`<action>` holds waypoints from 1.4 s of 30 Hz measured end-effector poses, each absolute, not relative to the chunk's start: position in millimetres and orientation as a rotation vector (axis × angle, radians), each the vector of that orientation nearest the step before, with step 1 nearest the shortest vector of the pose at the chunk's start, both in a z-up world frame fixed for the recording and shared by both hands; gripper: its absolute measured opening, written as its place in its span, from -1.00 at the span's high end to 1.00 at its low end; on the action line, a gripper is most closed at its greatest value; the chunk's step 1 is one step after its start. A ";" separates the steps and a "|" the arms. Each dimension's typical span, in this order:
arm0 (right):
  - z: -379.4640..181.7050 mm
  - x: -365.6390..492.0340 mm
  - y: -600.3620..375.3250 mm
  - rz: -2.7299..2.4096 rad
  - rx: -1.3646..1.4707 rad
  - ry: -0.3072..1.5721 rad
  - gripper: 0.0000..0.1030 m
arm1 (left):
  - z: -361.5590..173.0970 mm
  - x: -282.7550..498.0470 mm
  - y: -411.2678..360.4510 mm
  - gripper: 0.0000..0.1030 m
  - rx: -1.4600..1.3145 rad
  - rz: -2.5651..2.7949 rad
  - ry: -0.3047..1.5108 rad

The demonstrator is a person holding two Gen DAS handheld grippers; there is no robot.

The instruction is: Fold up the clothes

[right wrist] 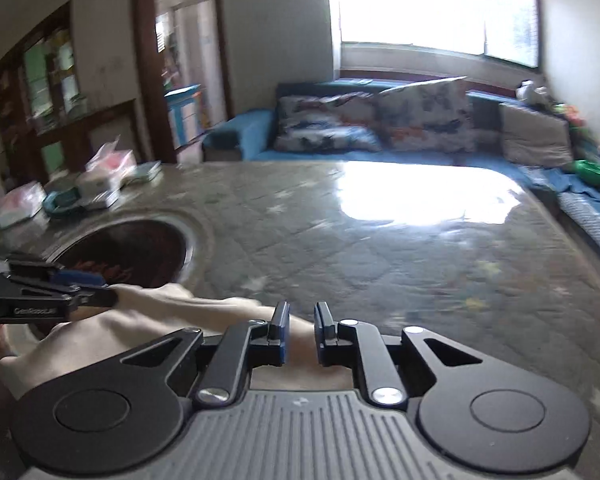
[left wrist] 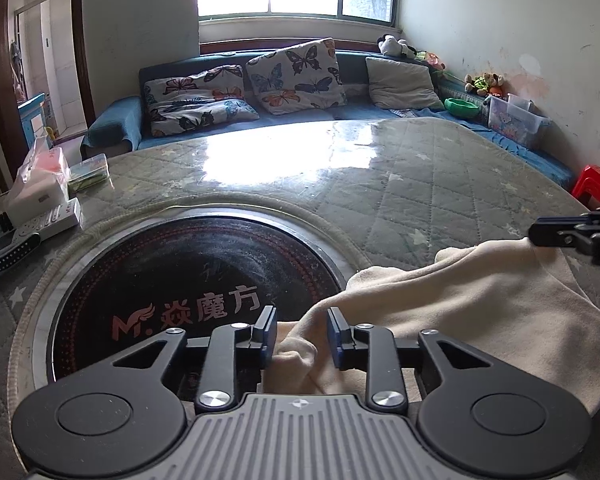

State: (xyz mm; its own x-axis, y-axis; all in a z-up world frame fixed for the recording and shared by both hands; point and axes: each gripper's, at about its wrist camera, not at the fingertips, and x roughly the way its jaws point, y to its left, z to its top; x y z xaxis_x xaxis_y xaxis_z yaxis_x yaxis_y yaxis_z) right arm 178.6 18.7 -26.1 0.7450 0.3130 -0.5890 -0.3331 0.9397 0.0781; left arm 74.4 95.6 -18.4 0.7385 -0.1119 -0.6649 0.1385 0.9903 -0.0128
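On the quilted table point(left wrist: 400, 184), beside the round black hotplate point(left wrist: 188, 280) set into its top, a cream garment point(left wrist: 480, 304) lies rumpled at the near edge, one end spilling partly over the hotplate's rim. It is loosely bunched rather than flat, so the step in hand looks like spreading it out or laying down a fold.

To do that well, each gripper should take a single layer at an edge or corner, pull outward until the cloth lies smooth, and keep it clear of the clutter of packets point(left wrist: 40, 184) at the far left.

At the garment's left end, the left gripper point(left wrist: 302, 336) has its jaws parted a moderate way with a bunched fold of cloth lying between them; the pads do not press on it.

At the other end, the right gripper point(right wrist: 302, 332) shows a narrow gap, cloth beneath and between the fingers but not clearly pinched; motion blur leaves the contact uncertain.
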 end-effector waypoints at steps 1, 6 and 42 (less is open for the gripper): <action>-29.1 182.6 23.2 0.362 -0.029 0.652 0.65 | -18.8 74.8 95.2 0.32 0.041 -0.133 0.731; -48.7 196.9 37.1 0.351 -0.047 0.718 0.57 | -20.5 76.1 93.8 0.17 0.055 -0.120 0.737; -32.7 118.0 130.1 0.716 -0.269 0.668 0.27 | -26.0 79.0 89.5 0.04 0.097 -0.093 0.753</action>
